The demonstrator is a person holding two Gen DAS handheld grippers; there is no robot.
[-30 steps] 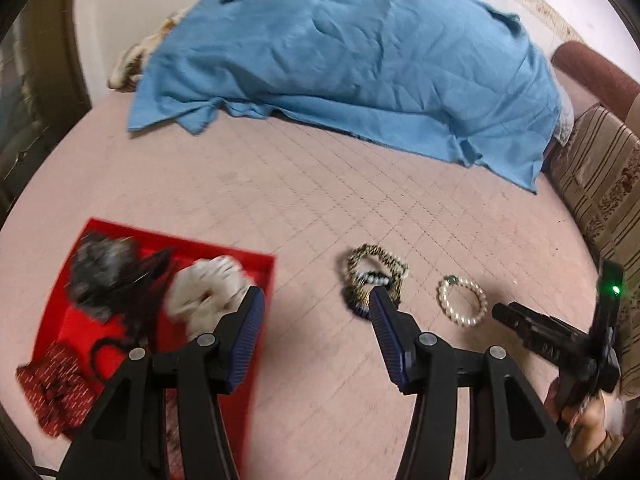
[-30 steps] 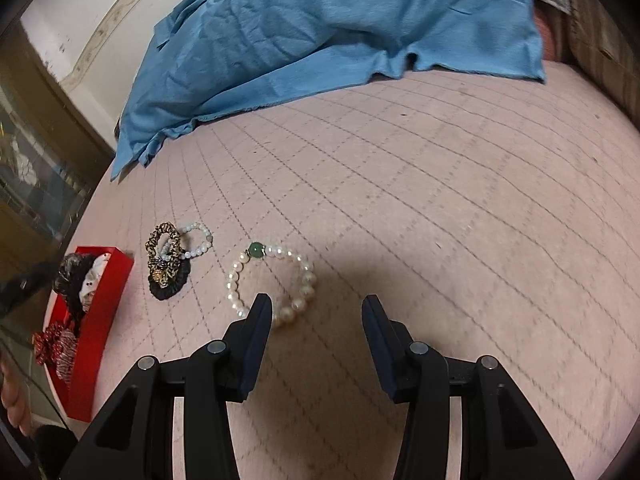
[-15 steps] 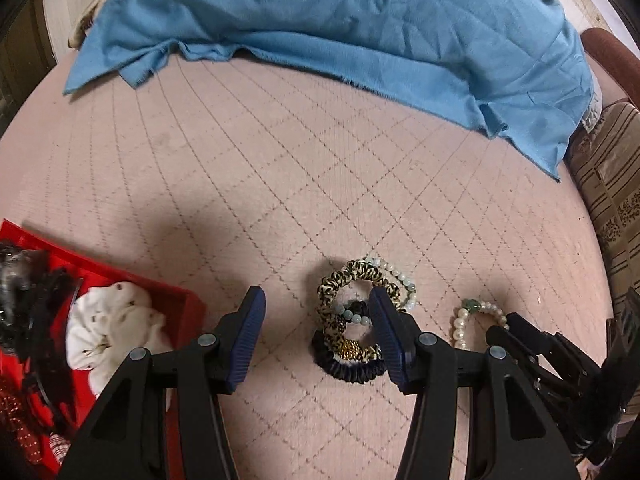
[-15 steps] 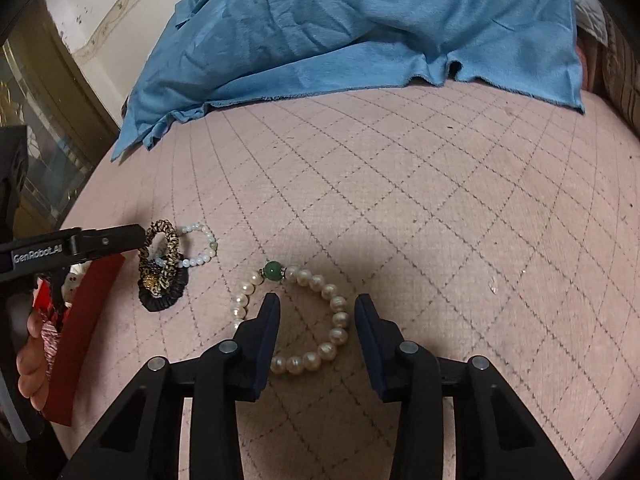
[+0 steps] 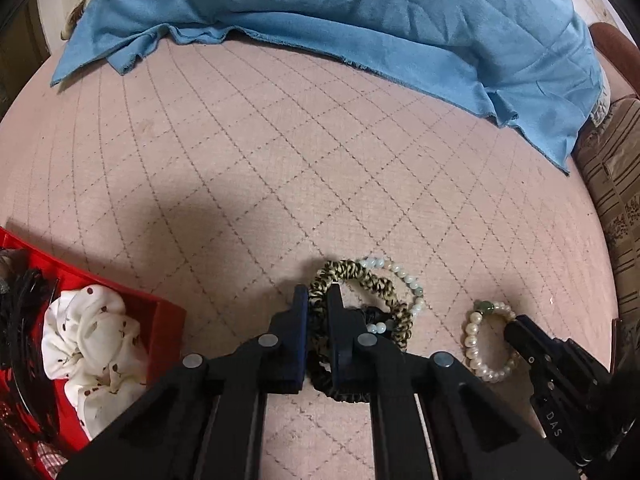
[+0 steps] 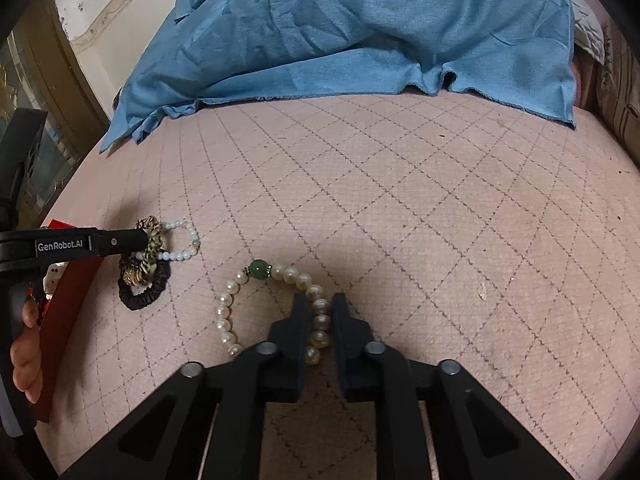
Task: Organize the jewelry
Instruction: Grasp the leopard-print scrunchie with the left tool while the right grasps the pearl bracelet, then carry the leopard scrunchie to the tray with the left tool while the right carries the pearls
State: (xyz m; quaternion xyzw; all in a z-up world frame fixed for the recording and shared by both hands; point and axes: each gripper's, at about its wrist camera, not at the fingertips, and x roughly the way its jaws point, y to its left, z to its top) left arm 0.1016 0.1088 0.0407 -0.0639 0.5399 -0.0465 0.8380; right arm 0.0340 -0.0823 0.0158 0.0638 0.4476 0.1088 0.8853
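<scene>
Here, scrunchie (image 5: pixel 360 276) clamped, pearl bracelet (image 6: pixel 320 316) clamped

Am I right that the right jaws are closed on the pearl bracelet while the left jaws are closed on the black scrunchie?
Not quite: the left wrist view shows the left gripper closed on the leopard scrunchie, not the black one. The right gripper does grip the pearl bracelet.

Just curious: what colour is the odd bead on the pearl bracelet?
Green; the odd bead on the pearl bracelet shows best in the right wrist view.
</scene>
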